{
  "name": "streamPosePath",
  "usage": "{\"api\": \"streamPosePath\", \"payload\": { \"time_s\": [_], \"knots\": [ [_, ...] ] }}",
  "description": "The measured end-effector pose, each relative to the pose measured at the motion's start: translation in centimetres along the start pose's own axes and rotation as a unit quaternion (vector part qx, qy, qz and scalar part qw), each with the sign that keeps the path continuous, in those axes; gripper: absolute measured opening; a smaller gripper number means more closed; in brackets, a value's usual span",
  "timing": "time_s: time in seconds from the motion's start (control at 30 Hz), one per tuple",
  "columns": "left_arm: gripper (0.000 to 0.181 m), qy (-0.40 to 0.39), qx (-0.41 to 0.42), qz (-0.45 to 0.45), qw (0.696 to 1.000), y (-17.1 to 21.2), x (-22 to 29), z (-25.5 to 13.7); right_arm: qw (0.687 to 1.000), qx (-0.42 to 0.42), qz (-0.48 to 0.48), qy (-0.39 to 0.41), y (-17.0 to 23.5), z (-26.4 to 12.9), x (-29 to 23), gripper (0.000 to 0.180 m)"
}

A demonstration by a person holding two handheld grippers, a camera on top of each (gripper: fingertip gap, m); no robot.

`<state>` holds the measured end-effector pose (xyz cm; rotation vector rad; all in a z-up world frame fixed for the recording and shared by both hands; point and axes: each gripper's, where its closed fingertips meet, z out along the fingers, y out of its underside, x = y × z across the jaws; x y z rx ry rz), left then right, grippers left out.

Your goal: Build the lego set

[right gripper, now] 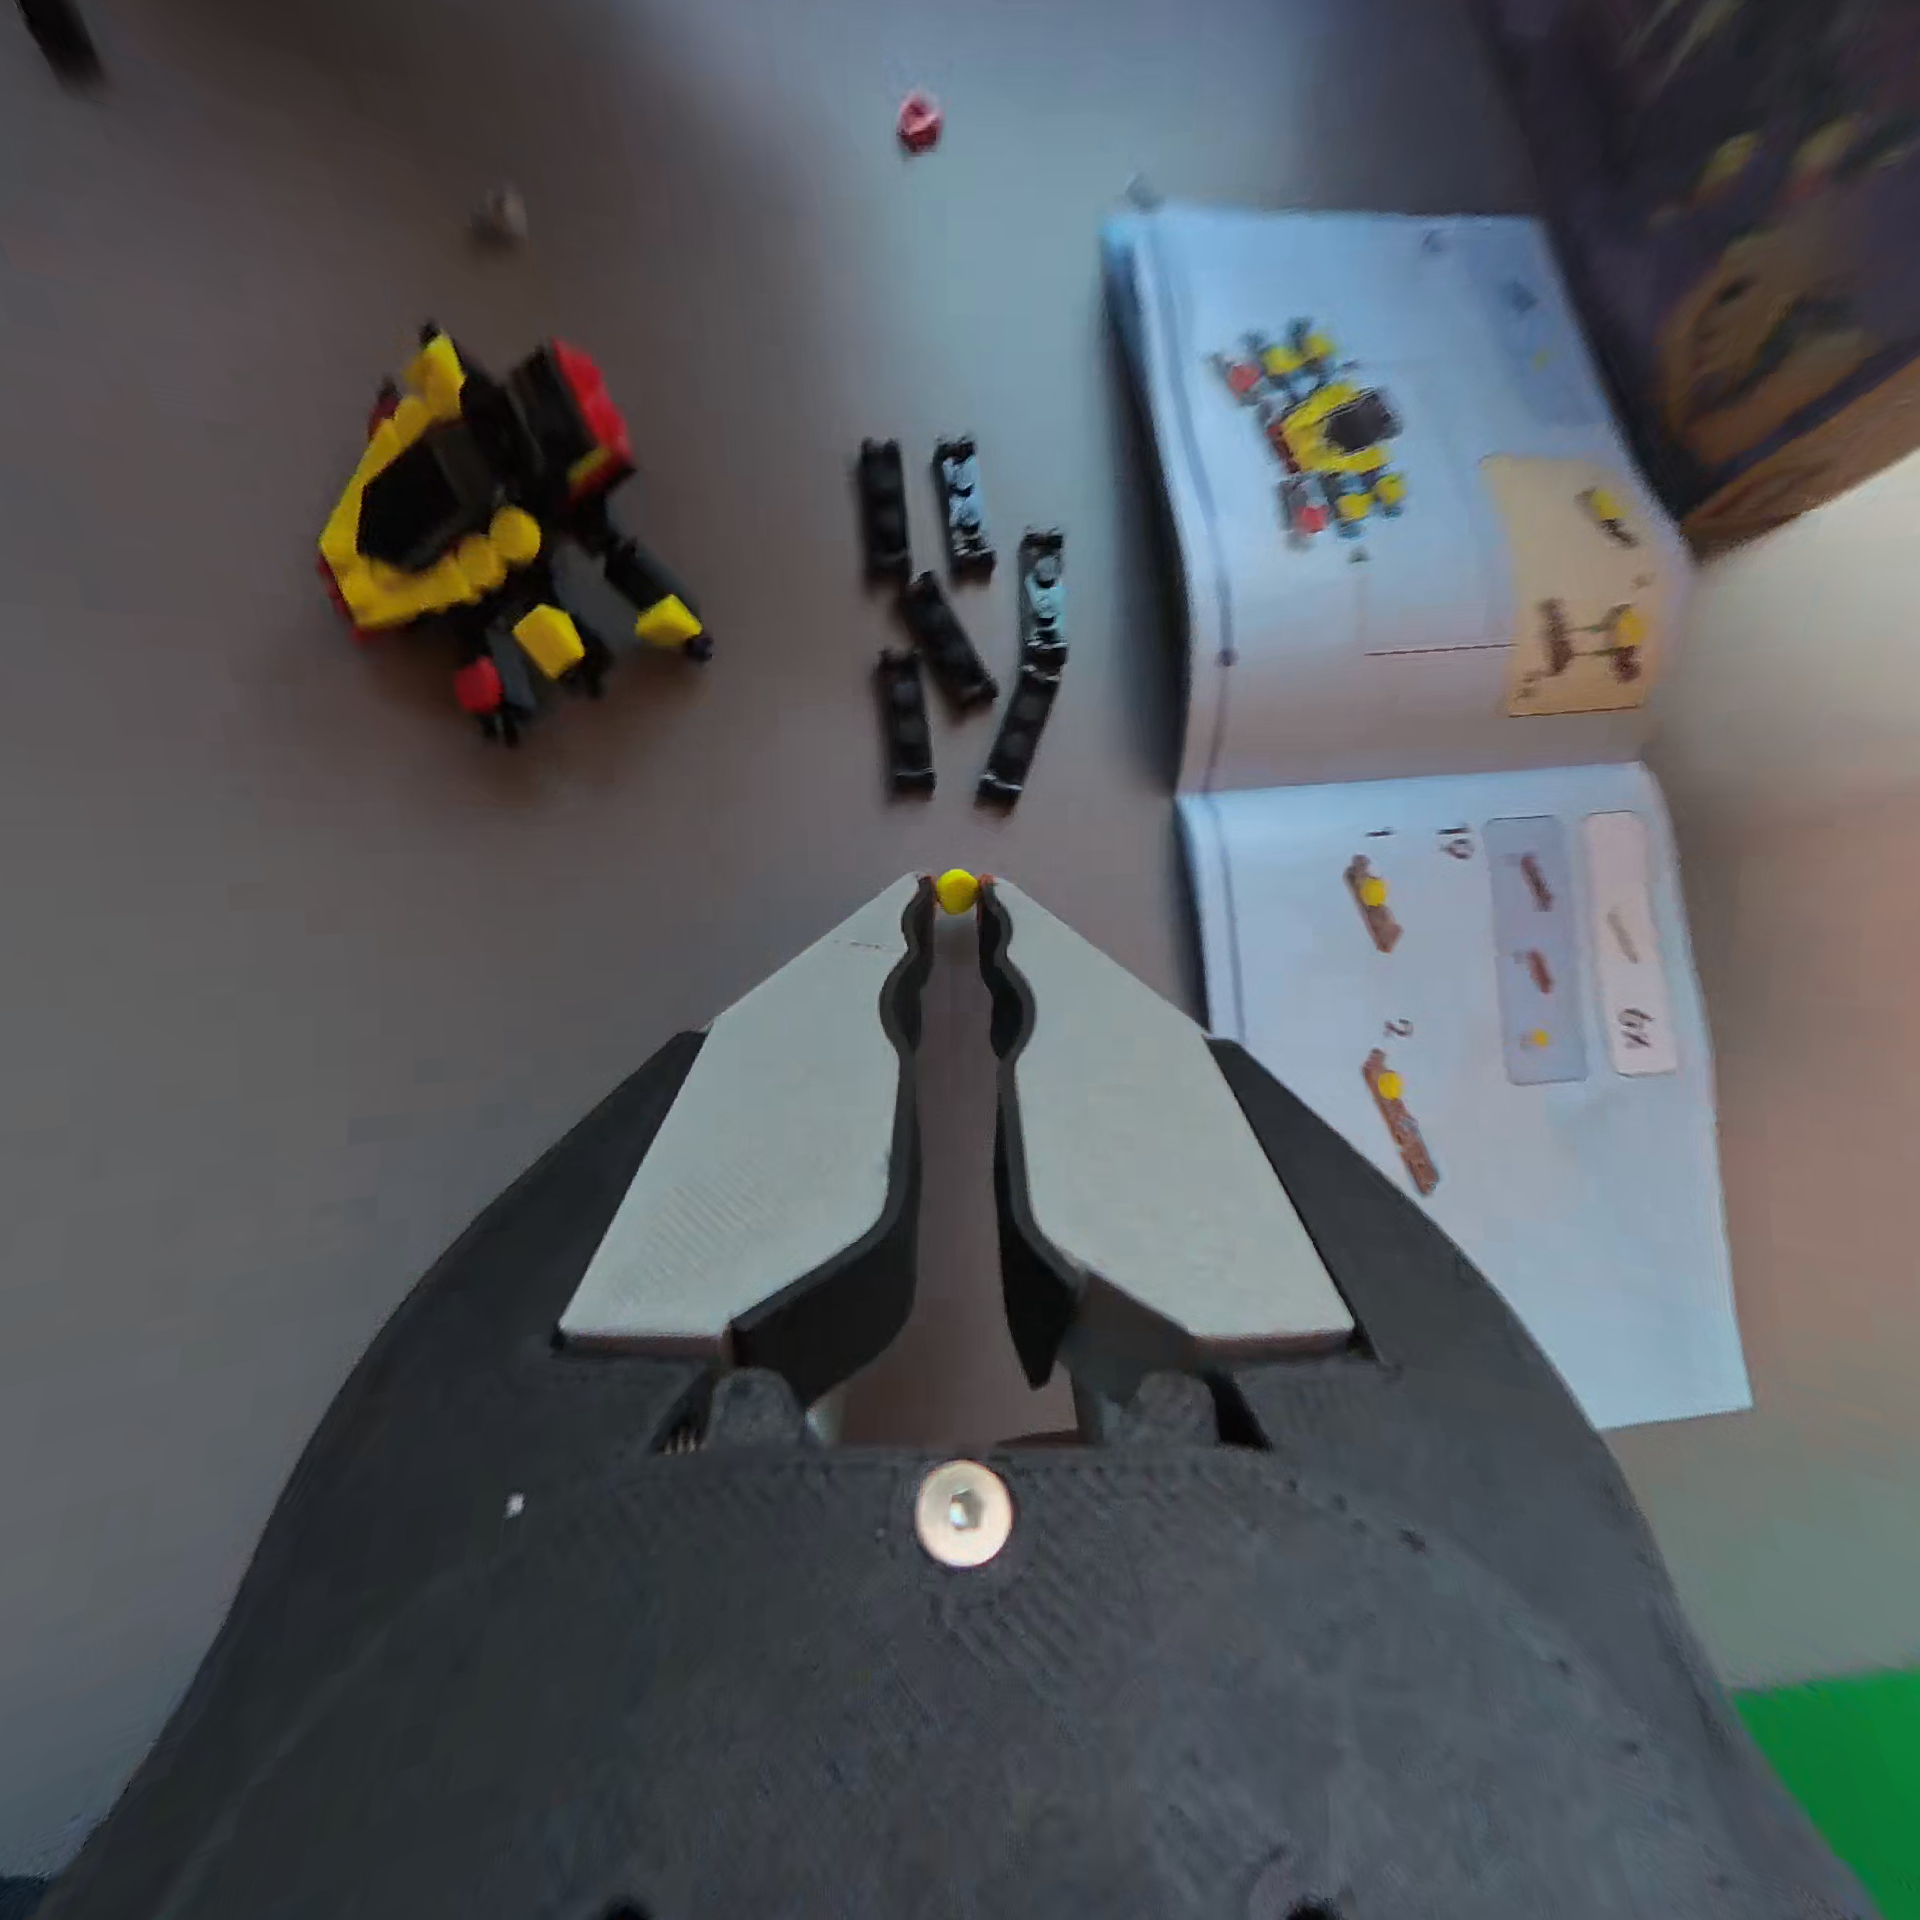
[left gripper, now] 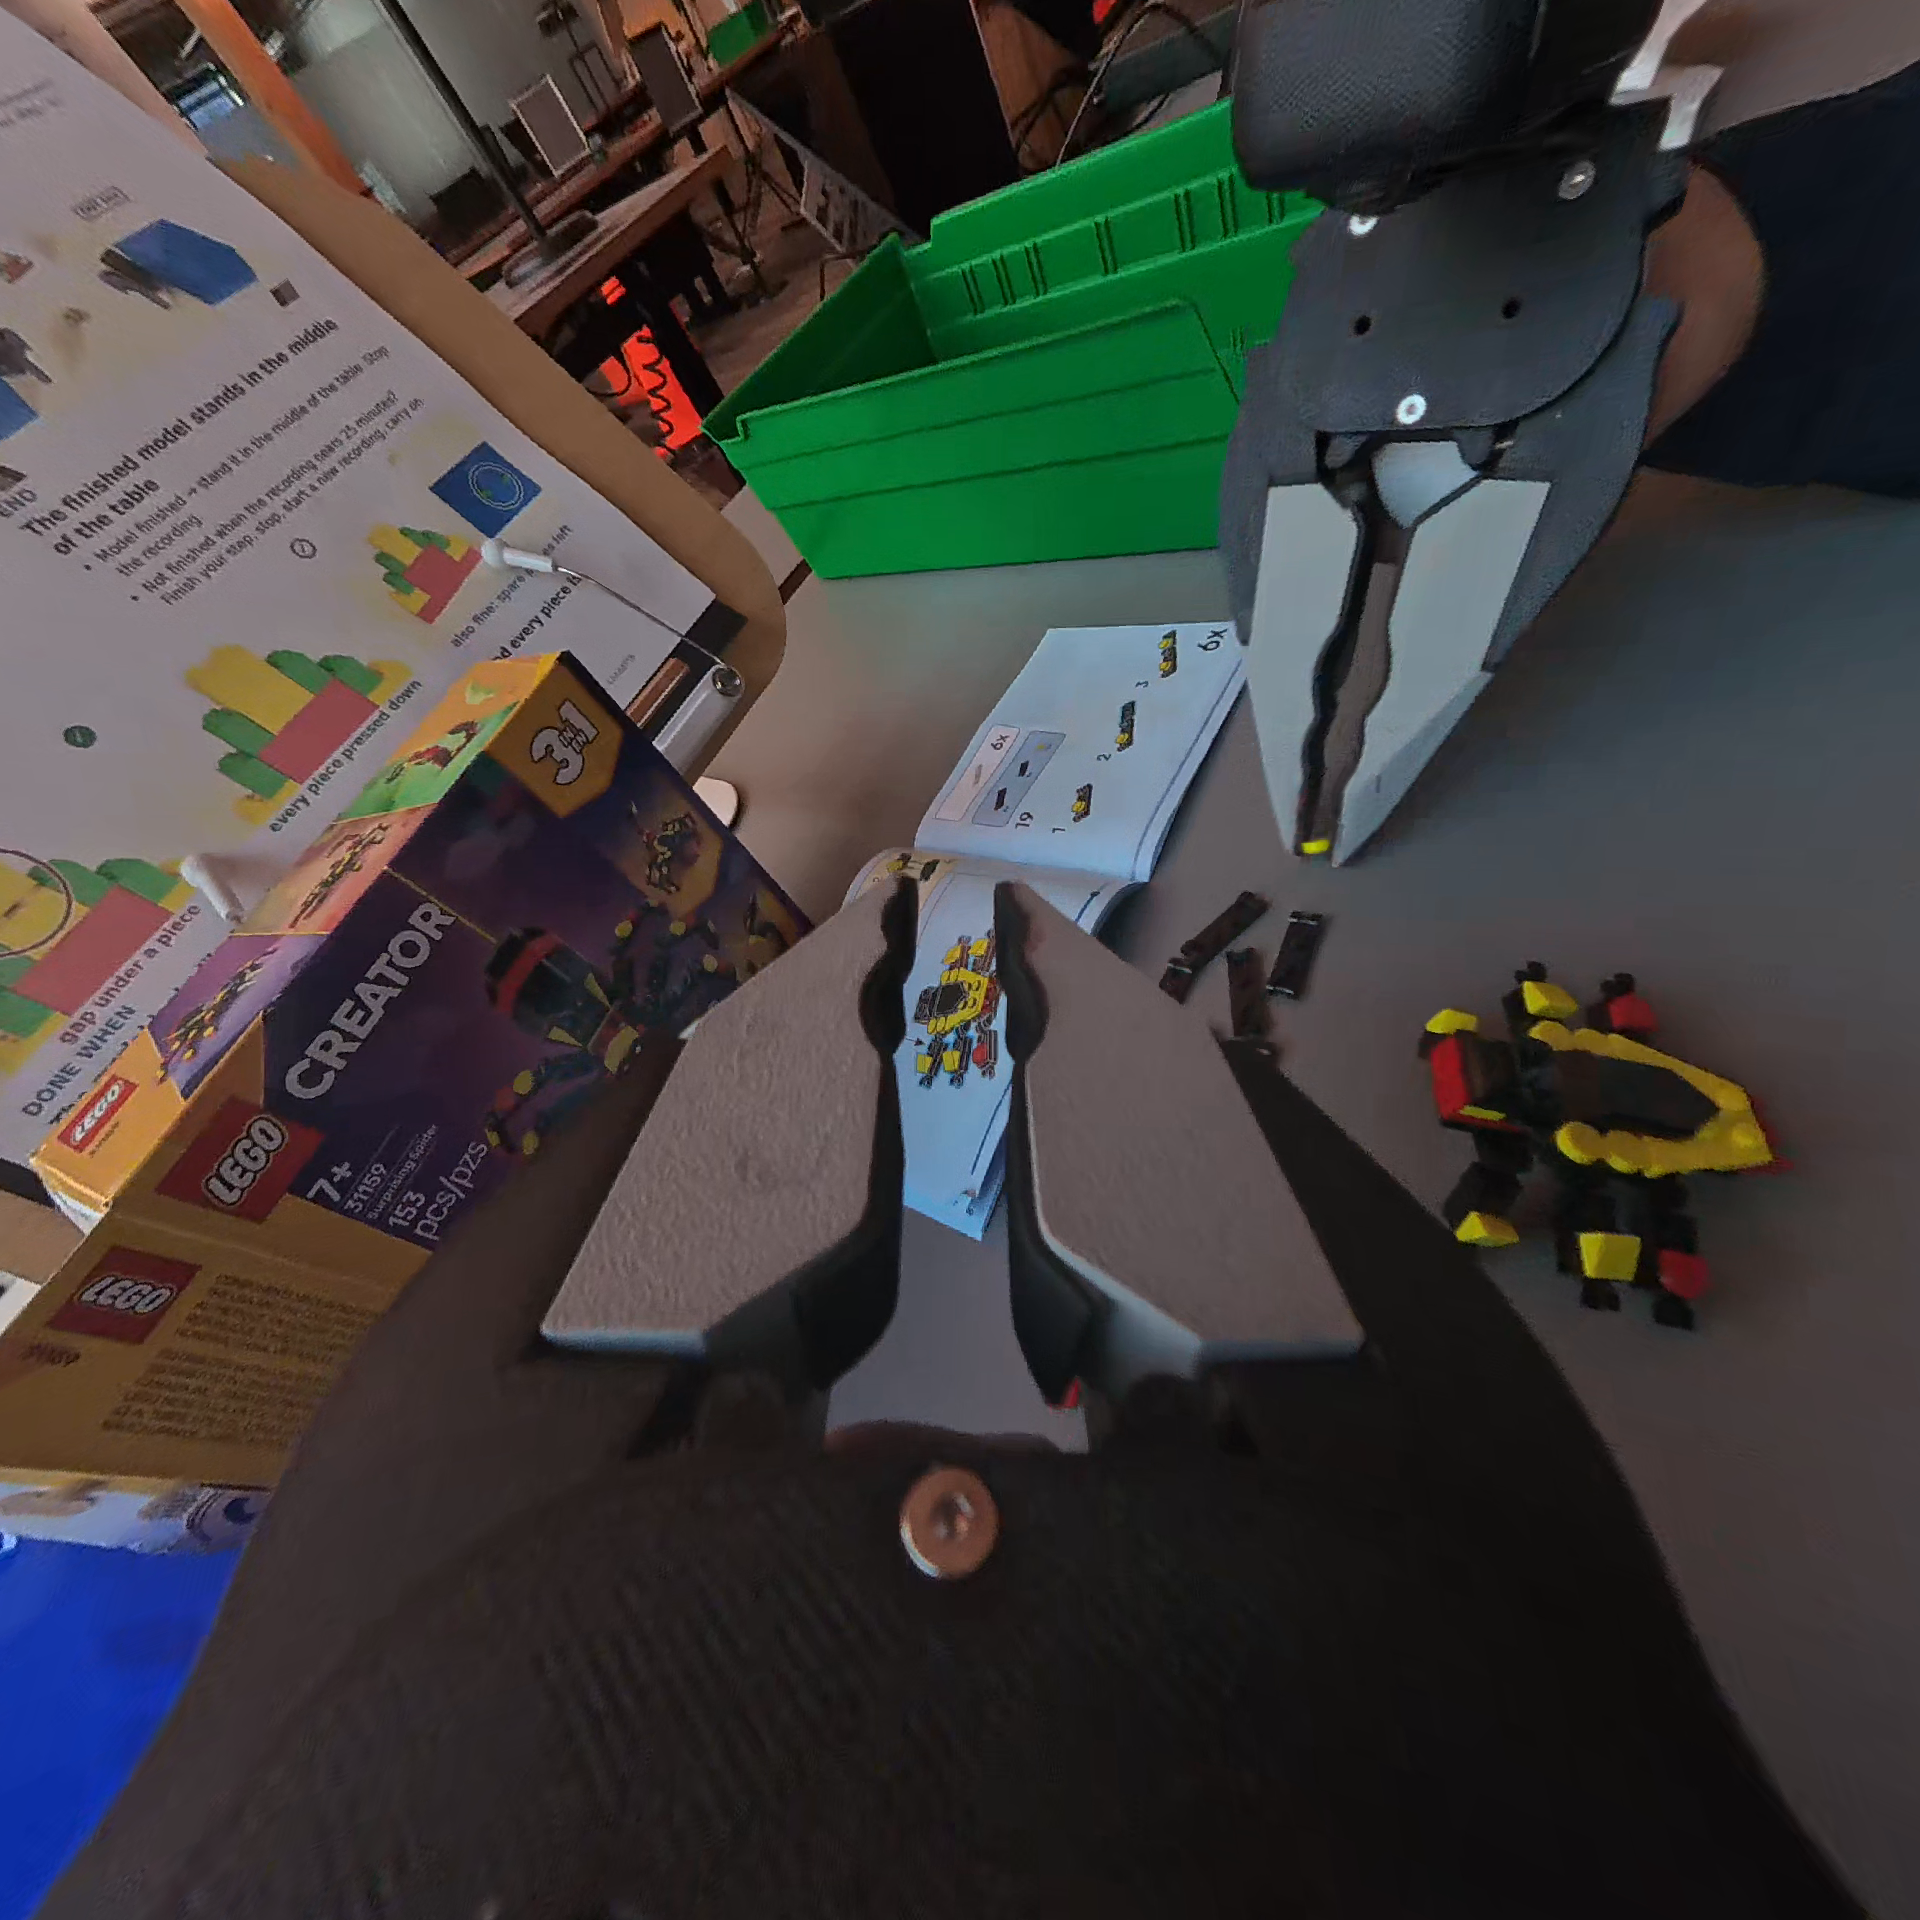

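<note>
1. Right gripper (right gripper: 956, 891): clenched on a small round yellow stud (right gripper: 955, 890), pinched at the very fingertips; the rest of the jaw gap shows only worktop (right gripper: 260, 987). In the left wrist view the same gripper (left gripper: 1317, 847) points down, tips close above the worktop, yellow stud (left gripper: 1314, 846) visible at the tip.
2. Left gripper (left gripper: 956, 902): released, jaws parted with nothing between them, hanging over the open booklet (left gripper: 1081, 769).
3. Black plates (right gripper: 951, 613): six narrow pieces in a loose cluster just ahead of the right gripper's tips, some touching or overlapping. Seen from the left gripper, they lie (left gripper: 1242, 961) ahead and to its right, beside the booklet.
4. Model (right gripper: 488, 520): ahead and to the left of the right gripper, well apart from it, left of the plates. From the left gripper it sits (left gripper: 1590, 1132) to the right.
5. Model appearance: partly built, black core with a yellow rim around a dark sloped top, red blocks at one end, short black limbs tipped in yellow and red.
6. Booklet (right gripper: 1392, 520): open flat to the right of the right gripper, plates between it and the model.
7. Box (left gripper: 343, 1060): left of the left gripper, standing tilted against a printed board (left gripper: 208, 468).
8. Green bin (left gripper: 997, 416): beyond the booklet.
9. Small red piece (right gripper: 918, 120) and a grey piece (right gripper: 502, 216): far ahead of the right gripper, too blurred to identify.
</note>
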<state>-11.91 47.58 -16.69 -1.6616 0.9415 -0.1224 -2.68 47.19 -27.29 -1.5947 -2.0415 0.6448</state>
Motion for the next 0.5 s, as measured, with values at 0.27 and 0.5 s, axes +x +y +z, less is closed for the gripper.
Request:
{"api": "streamPosePath", "payload": {
  "time_s": [0.27, 0.5],
  "knots": [
    [0.016, -0.007, -0.05, -0.039, 0.998, 2.2, -1.0, 0.5, 0.998, 0.054, 0.019, 0.008, -1.3, -0.7, 0.9, 0.014],
    [0.021, 0.001, -0.085, -0.031, 0.996, 3.5, -0.4, 1.2, 0.996, 0.082, 0.034, 0.009, -1.7, -1.4, 1.4, 0.026]
  ]
}}
